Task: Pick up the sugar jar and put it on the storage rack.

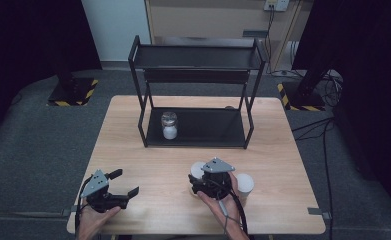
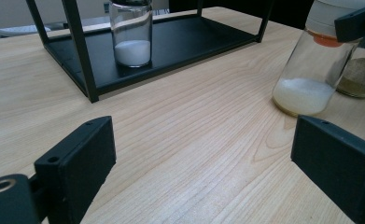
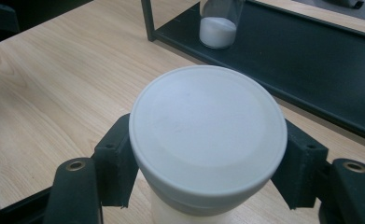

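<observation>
A grasp is in hand: the right gripper (image 1: 203,181) is closed on a white-lidded jar (image 3: 208,135) that stands on the bench (image 1: 153,165), in front of the black rack (image 1: 195,95) and a little to the right of its middle. In the right gripper view the two black jaws are seen pressed against opposite sides of the jar just beneath the lid, so the jar is clamped below its cap. In the left gripper view white powder is seen at the bottom of this jar, with the right gripper's jaw high up at its lid. A second white-lidded jar (image 1: 244,183), holding a brownish powder, is placed just beside the first, on the side away from the rack's middle. A third jar (image 1: 169,125), also holding white powder, is already set on the rack's lower shelf, toward its left end.

Judged from this layout, the next move is probably a lift of the clamped jar and a carry forward onto the lower shelf beside the third jar; clearance from the neighbouring jar and from the rack's front posts is called for.

The right hand is held low behind its gripper, which is pointed toward the rack. The left gripper (image 1: 124,184) is rested near the bench's front edge, well left of the rack's middle, with its jaws spread wide and nothing between them.
</observation>
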A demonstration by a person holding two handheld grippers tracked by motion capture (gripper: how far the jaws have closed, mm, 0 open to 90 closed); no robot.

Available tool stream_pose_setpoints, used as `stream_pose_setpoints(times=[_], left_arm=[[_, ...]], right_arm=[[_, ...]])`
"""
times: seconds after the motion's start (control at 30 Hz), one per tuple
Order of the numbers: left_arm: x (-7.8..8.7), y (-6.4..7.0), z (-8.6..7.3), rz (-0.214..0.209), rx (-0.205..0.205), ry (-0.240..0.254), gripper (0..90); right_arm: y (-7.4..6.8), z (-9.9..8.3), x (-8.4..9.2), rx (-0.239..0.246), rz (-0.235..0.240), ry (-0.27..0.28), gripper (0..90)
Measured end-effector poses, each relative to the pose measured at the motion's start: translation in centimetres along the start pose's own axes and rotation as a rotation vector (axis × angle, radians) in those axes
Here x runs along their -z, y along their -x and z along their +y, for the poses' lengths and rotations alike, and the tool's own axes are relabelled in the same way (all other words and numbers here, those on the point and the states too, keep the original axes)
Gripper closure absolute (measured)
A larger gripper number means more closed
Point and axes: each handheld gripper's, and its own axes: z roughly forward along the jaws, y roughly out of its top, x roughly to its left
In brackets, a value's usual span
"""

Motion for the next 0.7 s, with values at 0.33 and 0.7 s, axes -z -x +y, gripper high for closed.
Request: stream_pose_setpoints(times=[0.33, 0.7], left_arm=[[0.0, 0.0, 0.0, -0.001, 0.001, -0.001, 5.4], [0.0, -0.1, 0.0, -0.002, 0.002, -0.001, 5.5]], right_arm=[[-0.1, 0.5, 0.0, -0.008, -0.008, -0.011, 33.9], [-0.1, 2.7, 0.2, -0.004, -0.001, -0.022, 33.9]])
